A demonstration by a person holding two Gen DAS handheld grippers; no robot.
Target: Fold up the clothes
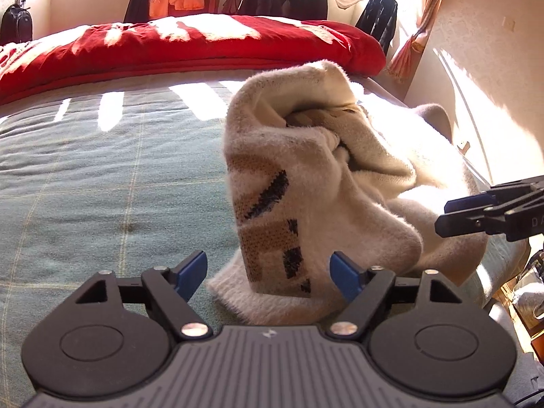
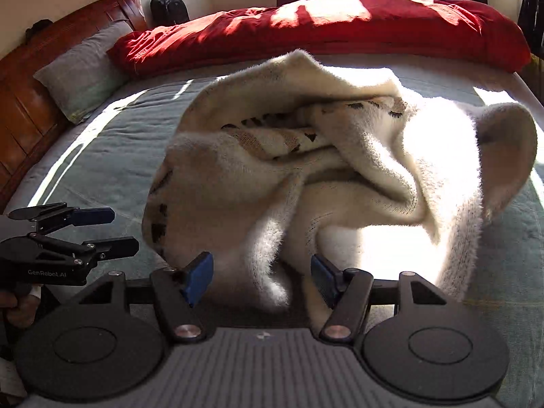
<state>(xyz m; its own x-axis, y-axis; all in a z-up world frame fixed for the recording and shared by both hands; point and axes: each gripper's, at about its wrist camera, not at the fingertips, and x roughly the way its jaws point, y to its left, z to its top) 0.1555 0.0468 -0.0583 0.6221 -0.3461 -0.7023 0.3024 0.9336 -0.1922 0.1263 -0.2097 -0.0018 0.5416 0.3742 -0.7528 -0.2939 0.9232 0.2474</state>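
My sweater [image 1: 326, 183] heaps on itself, so I can't make out sleeves, collar or hem, and its folds bury most of the brown-and-black pattern. Sun glare whitens its right side. My hand [image 2: 15, 309] is cut off by the right wrist view's left edge.

Home bedroom: bed [image 2: 112, 156], red duvet [image 2: 340, 30].
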